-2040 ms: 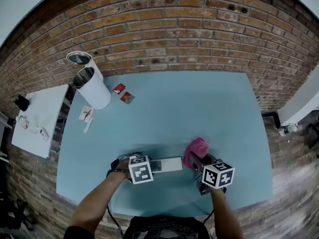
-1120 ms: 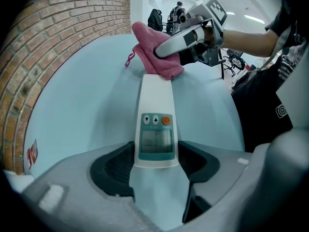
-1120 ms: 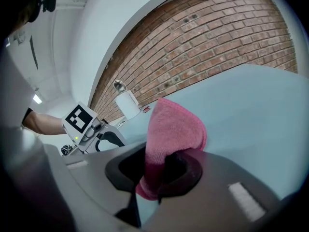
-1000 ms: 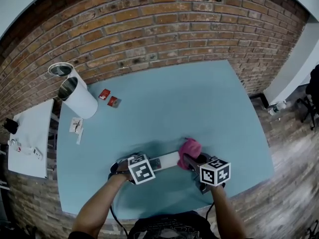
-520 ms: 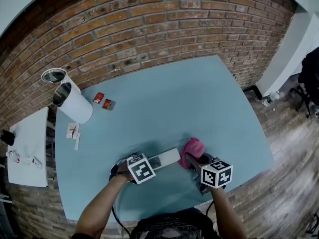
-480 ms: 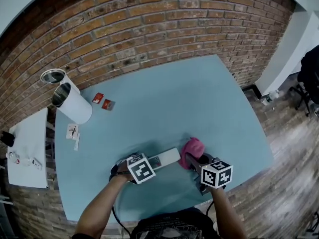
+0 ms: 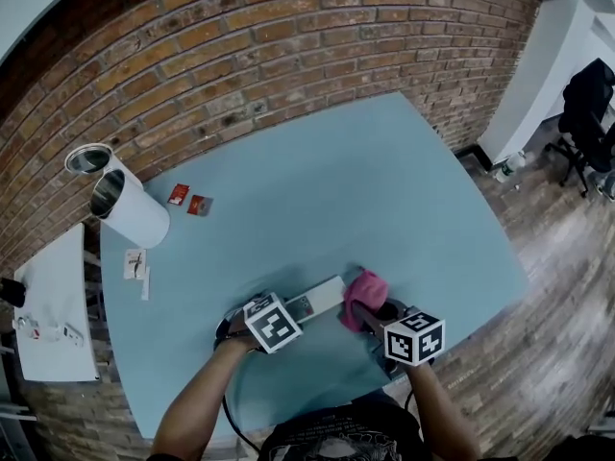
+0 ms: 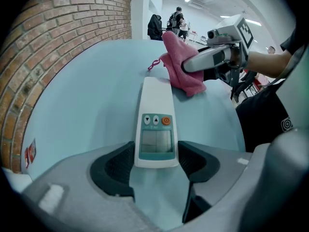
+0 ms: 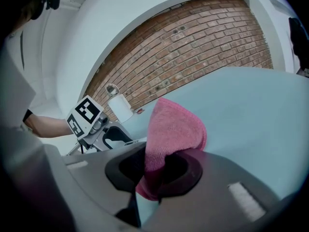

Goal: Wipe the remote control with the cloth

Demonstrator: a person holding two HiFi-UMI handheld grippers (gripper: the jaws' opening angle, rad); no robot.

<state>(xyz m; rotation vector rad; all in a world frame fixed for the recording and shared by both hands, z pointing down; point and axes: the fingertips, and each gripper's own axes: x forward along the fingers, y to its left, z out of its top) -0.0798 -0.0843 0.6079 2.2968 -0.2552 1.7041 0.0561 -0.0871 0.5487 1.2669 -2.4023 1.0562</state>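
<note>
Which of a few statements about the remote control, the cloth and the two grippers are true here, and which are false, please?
1. The left gripper has the remote control between its jaws at the display end. True.
2. The cloth is blue. False: it is pink.
3. The right gripper is clamped on the cloth. True.
4. The cloth is over the remote control's display. False: it is at the far end, away from the display and buttons, which are uncovered.
</note>
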